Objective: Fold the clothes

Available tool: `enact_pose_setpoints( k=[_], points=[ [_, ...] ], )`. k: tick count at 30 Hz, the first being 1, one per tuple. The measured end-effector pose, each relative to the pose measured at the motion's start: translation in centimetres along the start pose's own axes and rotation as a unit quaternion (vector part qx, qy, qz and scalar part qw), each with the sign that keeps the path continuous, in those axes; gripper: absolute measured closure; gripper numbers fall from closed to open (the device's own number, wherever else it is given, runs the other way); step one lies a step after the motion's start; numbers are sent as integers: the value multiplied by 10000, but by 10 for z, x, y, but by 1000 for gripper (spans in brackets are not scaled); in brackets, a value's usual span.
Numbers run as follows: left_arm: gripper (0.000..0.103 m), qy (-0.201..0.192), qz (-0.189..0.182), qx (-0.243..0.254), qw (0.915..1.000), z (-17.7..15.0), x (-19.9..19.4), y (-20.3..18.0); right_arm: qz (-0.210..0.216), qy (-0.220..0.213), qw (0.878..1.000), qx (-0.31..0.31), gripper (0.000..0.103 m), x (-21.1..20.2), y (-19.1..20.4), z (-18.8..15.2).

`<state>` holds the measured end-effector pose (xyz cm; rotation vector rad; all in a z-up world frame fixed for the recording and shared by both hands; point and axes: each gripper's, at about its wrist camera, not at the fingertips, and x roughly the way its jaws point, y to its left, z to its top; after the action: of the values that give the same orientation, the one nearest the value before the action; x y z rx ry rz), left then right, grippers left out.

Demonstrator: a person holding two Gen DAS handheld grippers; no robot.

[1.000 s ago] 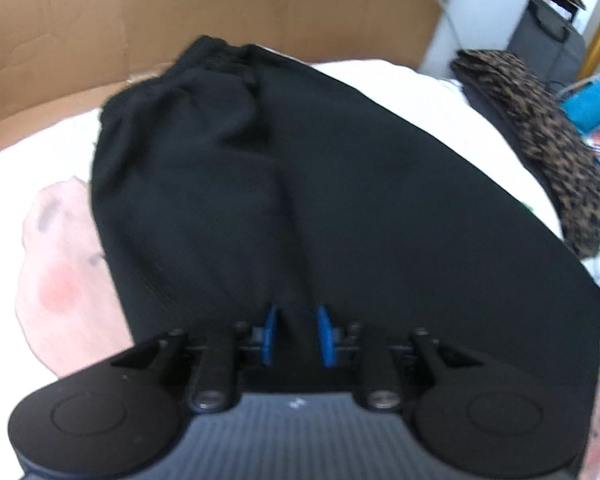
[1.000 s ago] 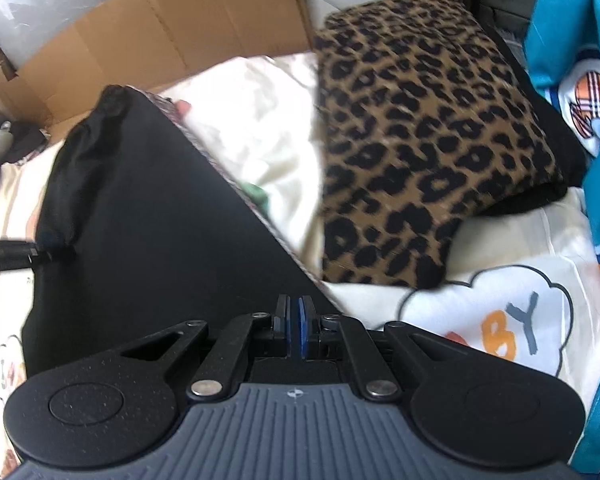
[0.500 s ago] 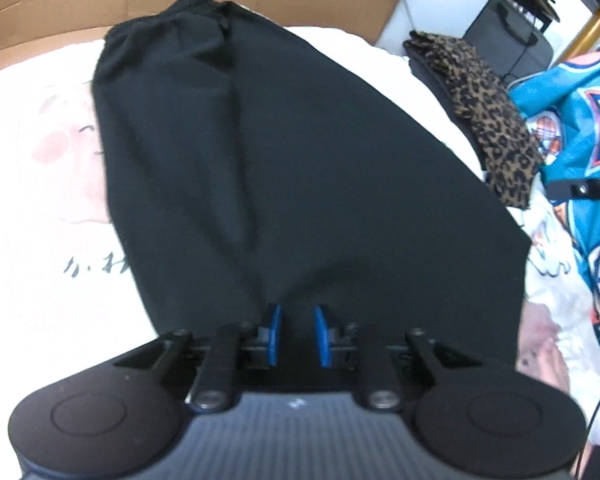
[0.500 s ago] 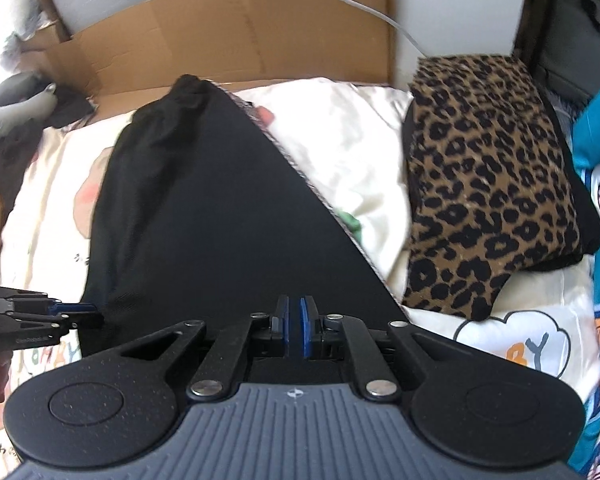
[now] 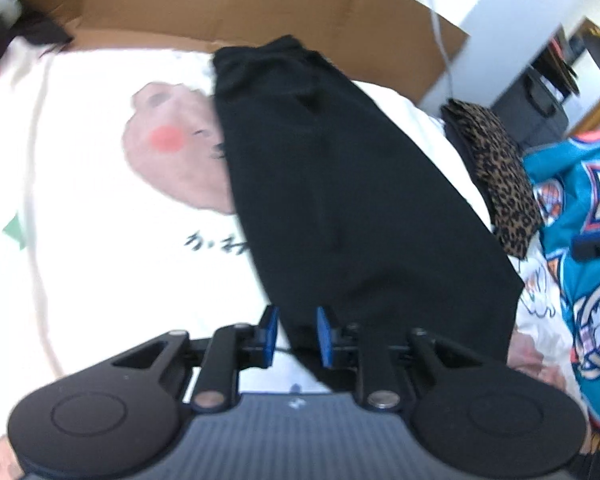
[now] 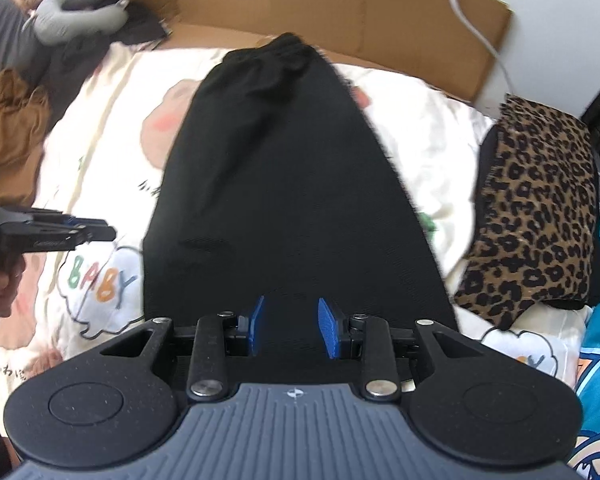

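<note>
Black trousers (image 6: 284,184) lie lengthwise on the bed (image 6: 416,120), stretching ahead of both pairs of fingers. Right gripper (image 6: 291,326) has just been opening, nothing pinched; left gripper (image 5: 296,336) stands narrowly apart astride the hem. Crosswise folds remain, I judge.

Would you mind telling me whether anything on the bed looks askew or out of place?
Nothing stands out: the black garment lies flat and smooth on the printed bedsheet, and the leopard-print piece sits folded at its right.
</note>
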<state>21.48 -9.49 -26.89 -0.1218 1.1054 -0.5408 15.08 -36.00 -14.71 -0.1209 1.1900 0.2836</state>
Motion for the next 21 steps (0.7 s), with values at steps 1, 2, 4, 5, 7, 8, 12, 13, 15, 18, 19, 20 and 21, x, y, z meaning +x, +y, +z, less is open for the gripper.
enact_pose_setpoints(
  k=[1,2,4,5,7,8,12,13,15,18,19,20,21],
  points=[
    [77,3,15,-49,10000,-2,1,4,32,2,10000,-44,66,2,10,0],
    [77,3,14,-96,10000,-5,2,7,50,-19,10000,-83,66,4,19,-1],
    [76,31,-14,-143,9999,-11,1,13,61,-84,9999,-120,66,8,38,-3],
    [72,44,-31,-145,9999,-16,1,17,77,-106,9998,-144,66,10,46,-4],
    [70,58,-44,6,10000,-24,1,17,14,-194,9997,-119,65,13,59,-6],
    [69,64,-49,92,9999,-27,1,17,-4,-220,9997,-40,64,14,64,-7],
    [53,-24,-125,289,9995,-32,8,14,-47,-254,9995,192,64,27,82,-14],
    [53,-8,-158,313,9994,-34,9,15,-47,-235,9995,205,64,33,87,-17],
    [53,-12,-199,382,9991,-36,14,11,-18,-231,9996,152,64,46,97,-23],
    [49,8,-326,463,9984,-38,22,7,-83,-140,9999,-48,64,70,111,-33],
    [47,7,-354,443,9984,-39,24,7,-111,-65,9998,-132,64,79,116,-36],
    [44,0,-382,413,9984,-40,26,7,-128,48,9997,-202,64,88,119,-39],
    [41,-7,-410,384,9984,-42,28,7,-95,145,9995,-248,64,95,122,-41]
  ],
)
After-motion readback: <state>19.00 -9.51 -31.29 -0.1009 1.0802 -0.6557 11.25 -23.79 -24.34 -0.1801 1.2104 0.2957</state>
